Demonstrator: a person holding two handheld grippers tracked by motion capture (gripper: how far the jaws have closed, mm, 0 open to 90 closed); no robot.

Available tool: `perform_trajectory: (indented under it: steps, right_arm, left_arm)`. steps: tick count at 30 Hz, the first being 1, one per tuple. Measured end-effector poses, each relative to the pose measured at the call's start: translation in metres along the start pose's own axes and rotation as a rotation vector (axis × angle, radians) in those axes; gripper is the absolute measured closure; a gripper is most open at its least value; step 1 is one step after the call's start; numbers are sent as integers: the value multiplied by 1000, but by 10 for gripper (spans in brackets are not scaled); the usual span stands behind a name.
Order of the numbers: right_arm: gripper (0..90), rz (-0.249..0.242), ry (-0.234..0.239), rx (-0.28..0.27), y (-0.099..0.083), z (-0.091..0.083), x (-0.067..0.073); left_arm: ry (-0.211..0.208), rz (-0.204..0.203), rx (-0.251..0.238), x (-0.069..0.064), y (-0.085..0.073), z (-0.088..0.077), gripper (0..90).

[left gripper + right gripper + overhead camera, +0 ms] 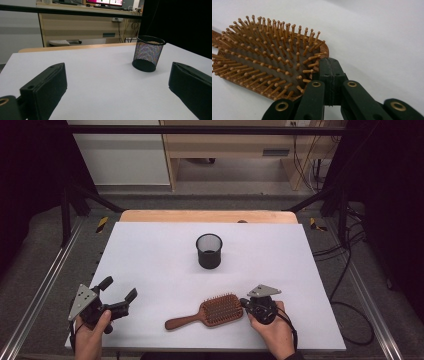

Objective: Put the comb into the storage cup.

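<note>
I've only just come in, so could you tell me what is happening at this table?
A person sits at a white table with a two-jaw gripper in each hand. The right gripper, its jaws shut, is at the rounded end of a wooden hairbrush that lies bristles up near the front edge; whether it is touching the brush is hard to tell. The left gripper rests open at the left, holding nothing. A black mesh cup stands upright farther back, in the middle.

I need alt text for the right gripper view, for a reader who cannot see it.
The right gripper, its black jaws shut together, touches the rim of a wooden hairbrush. The brush lies bristles up on a white table.
</note>
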State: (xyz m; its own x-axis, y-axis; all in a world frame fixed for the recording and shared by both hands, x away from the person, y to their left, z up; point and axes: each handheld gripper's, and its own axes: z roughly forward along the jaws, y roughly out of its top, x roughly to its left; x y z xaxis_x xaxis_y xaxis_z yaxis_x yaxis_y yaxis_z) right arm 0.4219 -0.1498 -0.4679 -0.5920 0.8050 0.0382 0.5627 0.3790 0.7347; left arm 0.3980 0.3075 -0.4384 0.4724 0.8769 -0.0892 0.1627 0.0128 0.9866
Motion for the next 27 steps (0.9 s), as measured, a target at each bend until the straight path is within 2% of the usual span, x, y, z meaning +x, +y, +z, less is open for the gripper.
perform_trajectory:
  steps: [4, 17, 27]
  right_arm:
    - [900, -15, 17, 0, 2, 6, 9]
    - [900, -19, 58, -18, 12, 22, 34]
    - [900, -19, 66, -21, 14, 25, 41]
  left_arm:
    - [1, -1, 0, 0, 0, 0, 19]
    - [3, -4, 0, 1, 0, -1, 20]
    - [4, -3, 2, 2, 0, -1, 21]
